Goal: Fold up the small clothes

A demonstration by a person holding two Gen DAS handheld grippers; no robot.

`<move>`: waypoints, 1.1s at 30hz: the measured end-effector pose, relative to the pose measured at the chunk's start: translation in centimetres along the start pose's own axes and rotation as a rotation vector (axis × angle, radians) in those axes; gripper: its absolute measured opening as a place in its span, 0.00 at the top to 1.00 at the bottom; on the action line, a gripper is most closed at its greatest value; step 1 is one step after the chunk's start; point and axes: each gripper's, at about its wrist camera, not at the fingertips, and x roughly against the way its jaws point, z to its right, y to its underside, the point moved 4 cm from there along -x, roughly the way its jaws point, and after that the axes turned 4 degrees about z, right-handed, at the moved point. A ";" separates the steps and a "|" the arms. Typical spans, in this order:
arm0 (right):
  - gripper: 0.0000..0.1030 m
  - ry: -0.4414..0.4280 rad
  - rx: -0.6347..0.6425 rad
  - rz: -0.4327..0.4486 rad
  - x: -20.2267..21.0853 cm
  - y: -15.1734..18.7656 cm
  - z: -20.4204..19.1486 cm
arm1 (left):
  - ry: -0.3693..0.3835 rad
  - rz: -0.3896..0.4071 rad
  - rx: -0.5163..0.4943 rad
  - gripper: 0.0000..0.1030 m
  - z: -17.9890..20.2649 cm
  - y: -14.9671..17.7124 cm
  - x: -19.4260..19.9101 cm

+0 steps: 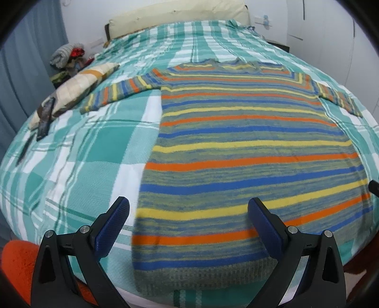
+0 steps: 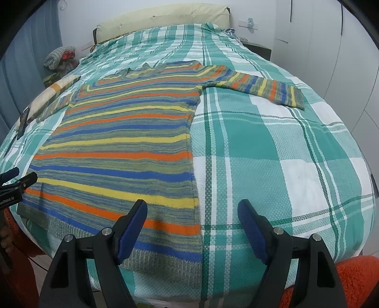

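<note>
A striped knit sweater in orange, blue, yellow and green lies flat on the bed, hem toward me, both sleeves spread out to the sides. It also shows in the right wrist view. My left gripper is open and empty, hovering over the sweater's lower left corner near the hem. My right gripper is open and empty over the sweater's lower right corner. The left gripper's tip shows at the far left edge of the right wrist view.
The bed has a green and white plaid cover. A folded checked cloth and a dark object lie at the bed's left side. A pile of clothes sits at the back left. A cream headboard stands behind.
</note>
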 end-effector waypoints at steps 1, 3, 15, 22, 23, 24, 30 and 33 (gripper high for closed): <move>0.24 0.000 -0.002 -0.002 -0.1 0.0 0.1 | -0.012 0.009 -0.008 0.03 -0.1 0.0 0.1; 0.24 0.001 -0.008 -0.005 -0.2 0.0 0.2 | -0.039 0.027 -0.022 0.03 0.0 -0.1 0.4; 0.24 0.001 -0.012 -0.008 -0.4 0.0 0.2 | -0.076 0.048 -0.043 0.03 0.0 -0.4 0.8; 0.24 0.002 -0.006 -0.010 -0.5 0.1 0.2 | -0.068 0.041 -0.040 0.03 0.1 -0.5 0.8; 0.24 0.003 -0.005 -0.010 -0.5 0.1 0.2 | -0.066 0.039 -0.039 0.03 0.1 -0.5 0.7; 0.24 0.003 -0.004 -0.010 -0.5 0.2 0.1 | -0.063 0.037 -0.037 0.03 0.1 -0.5 0.7; 0.24 0.005 -0.004 -0.012 -0.5 0.2 0.1 | -0.050 0.023 -0.036 0.03 0.3 -0.4 0.4; 0.24 0.006 -0.004 -0.011 -0.5 0.1 0.1 | -0.031 0.012 -0.033 0.03 0.4 -0.3 0.3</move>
